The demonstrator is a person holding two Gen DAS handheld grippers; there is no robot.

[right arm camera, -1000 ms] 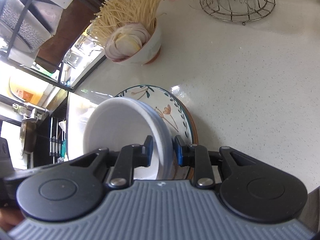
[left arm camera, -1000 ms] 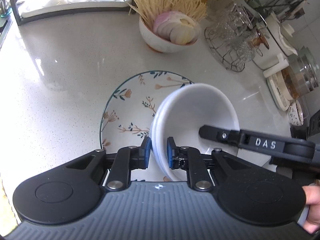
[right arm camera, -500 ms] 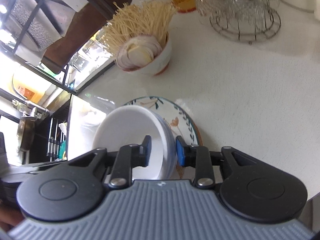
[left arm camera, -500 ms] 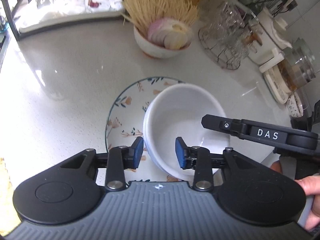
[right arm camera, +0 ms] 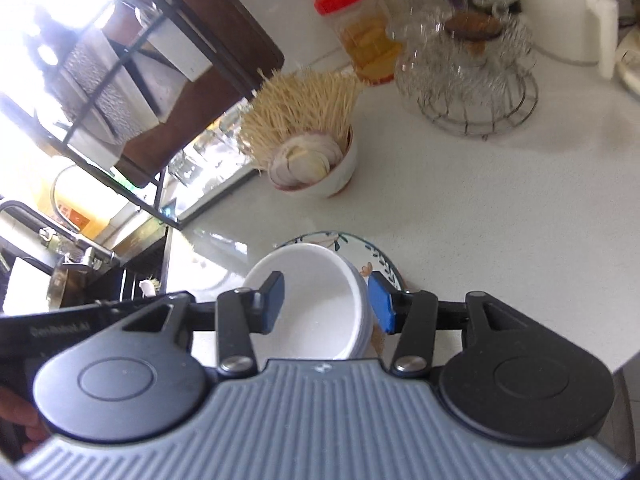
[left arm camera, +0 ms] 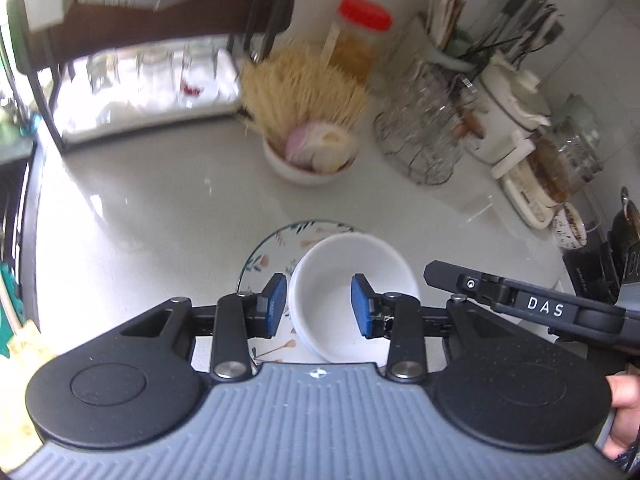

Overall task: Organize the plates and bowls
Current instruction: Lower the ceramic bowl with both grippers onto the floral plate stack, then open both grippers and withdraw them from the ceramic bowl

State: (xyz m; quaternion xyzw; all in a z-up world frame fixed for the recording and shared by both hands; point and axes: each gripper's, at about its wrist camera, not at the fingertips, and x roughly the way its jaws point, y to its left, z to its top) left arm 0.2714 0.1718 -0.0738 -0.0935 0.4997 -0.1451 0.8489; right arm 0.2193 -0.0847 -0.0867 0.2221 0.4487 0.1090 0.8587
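A white bowl, nested in another white bowl, rests on a floral plate on the pale counter. My left gripper hovers above the bowl's near rim, open, its blue pads clear of the bowl. In the left wrist view the right gripper's black arm reaches in from the right. My right gripper hangs above the bowl's right side; its jaws are opening and its pads do not touch the rim. Nothing is held.
A bowl of noodles and sliced onion stands behind the plate. A wire rack of glasses, a red-lidded jar, utensil holders and jars crowd the back right. A dark shelf rack stands at left.
Both grippers let go of the tilted white bowl; it now sits flat on the plate. Both have opened and risen, so the bowl looks smaller and more of the counter shows.
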